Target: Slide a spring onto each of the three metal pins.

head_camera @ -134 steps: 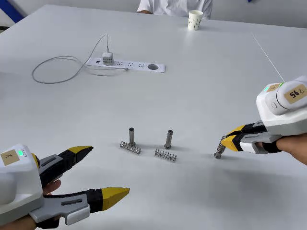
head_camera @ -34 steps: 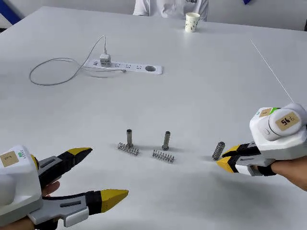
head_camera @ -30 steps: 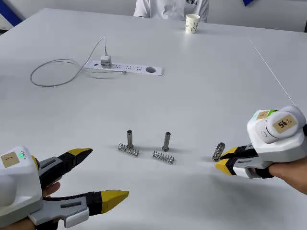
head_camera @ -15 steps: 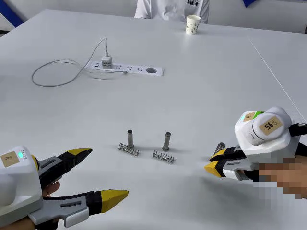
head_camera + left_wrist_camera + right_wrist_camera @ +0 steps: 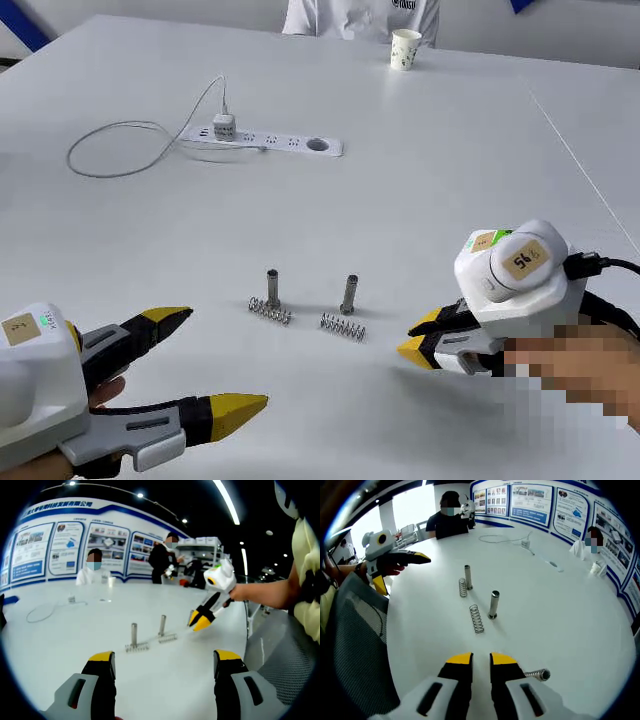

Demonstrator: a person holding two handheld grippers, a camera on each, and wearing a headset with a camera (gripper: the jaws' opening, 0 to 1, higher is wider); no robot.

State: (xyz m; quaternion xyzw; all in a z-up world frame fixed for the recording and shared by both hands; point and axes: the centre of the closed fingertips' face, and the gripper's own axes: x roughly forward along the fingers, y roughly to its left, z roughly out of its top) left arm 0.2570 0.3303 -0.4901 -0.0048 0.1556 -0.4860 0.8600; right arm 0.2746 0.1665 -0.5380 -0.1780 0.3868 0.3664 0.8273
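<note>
Left gripper sits at the lower left of the head view, its yellow-tipped jaws spread wide with nothing between them. At the right of that frame the right gripper points toward the middle, its jaws narrow with only a slim gap, and its own view shows that gap empty. Both hover over a white table that spans the frame. At the top edge a person in a white shirt sits on the far side. A white power strip lies in the upper left area with a grey cable looping away to its left, and a paper cup stands near the top centre. Near the middle of the frame two metal pins stand upright and bare, the left pin and the right pin, a little apart. One spring lies flat just below the left pin's base, and a second spring lies flat just below the right pin's. In the right gripper view a third pin with coils around its shaft shows at the lower right, just beside that gripper's right jaw.
</note>
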